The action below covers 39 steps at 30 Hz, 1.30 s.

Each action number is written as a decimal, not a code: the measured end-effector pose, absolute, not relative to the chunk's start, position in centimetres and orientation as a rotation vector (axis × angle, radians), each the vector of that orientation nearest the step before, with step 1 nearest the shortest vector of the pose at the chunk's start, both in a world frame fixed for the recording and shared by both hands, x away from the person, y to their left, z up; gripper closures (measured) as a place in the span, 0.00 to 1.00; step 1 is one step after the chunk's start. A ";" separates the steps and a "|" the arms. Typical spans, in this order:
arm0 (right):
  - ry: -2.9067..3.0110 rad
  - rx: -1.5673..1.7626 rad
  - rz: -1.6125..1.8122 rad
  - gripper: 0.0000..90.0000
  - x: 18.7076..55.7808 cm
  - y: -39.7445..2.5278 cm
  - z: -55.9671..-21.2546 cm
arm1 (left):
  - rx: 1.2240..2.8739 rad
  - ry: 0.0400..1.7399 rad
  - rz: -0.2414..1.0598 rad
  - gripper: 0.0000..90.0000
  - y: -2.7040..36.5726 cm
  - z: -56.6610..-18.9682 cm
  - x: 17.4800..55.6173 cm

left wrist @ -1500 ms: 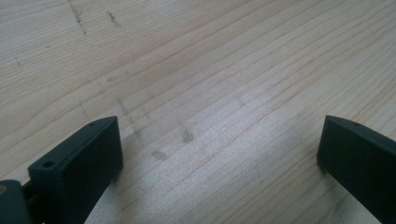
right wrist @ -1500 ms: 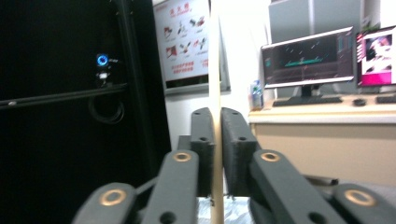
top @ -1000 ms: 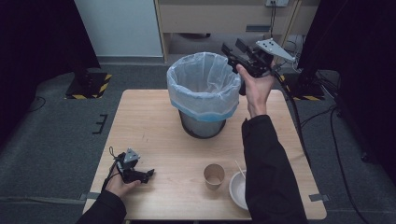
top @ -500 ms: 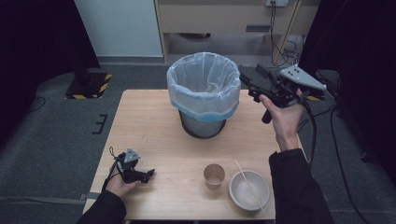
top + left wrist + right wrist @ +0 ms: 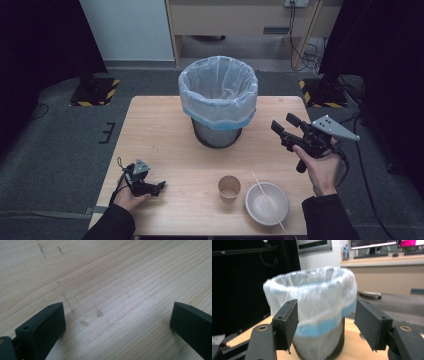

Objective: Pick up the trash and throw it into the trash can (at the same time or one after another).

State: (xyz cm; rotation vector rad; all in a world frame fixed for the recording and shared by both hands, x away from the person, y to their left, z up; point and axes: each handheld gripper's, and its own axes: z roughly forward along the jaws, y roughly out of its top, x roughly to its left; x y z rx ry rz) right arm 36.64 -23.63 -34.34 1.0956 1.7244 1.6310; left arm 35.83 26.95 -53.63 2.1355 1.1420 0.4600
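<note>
- Wooden table across the middle of the high view, seen from above, dark floor all around.
- Bin with a pale plastic liner, upright at the upper centre of the table.
- Paper cup at lower centre, upright; just right of it a white bowl with a thin stick laid slantwise across it.
- Left hand at lower left, dark sleeve entering from the bottom edge, resting on the table and wrapped around the left gripper, jaws pointing toward frame right.
- Left gripper in its own view: released, jaws wide apart, bare wood grain between them.
- Right hand at middle right, forearm rising from the bottom edge, raised beside the table's right edge, gripping the right gripper, jaws aimed toward the bin.
- Right gripper in its own view: released, jaws spread, grasping nothing, bin framed between them, well apart.
</note>
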 end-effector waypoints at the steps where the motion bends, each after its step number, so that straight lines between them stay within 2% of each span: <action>1: 1.739 1.101 1.620 0.40 36.3 -23.7 -34.7 | 2.135 1.143 0.461 0.00 26.9 -53.6 35.8; 11: 1.831 1.117 1.569 0.37 33.6 -23.3 -38.0 | 2.134 1.145 0.462 0.00 26.9 -53.6 35.8; 18: 1.920 1.151 1.517 0.39 31.8 -23.1 -40.8 | 2.134 1.144 0.461 0.00 26.9 -53.6 35.8; 23: 1.984 1.174 1.469 0.43 30.9 -23.1 -42.3 | 2.134 1.145 0.461 0.00 26.9 -53.6 35.8; 29: 2.095 1.230 1.407 0.52 29.9 -22.9 -44.4 | 2.134 1.144 0.461 0.00 26.9 -53.6 35.8; 30: 2.139 1.238 1.379 0.56 29.6 -22.8 -44.9 | 2.134 1.145 0.461 0.00 26.9 -53.6 35.8; 39: 2.235 1.277 1.296 0.69 28.9 -22.7 -45.8 | 2.134 1.145 0.461 0.00 26.9 -53.6 35.8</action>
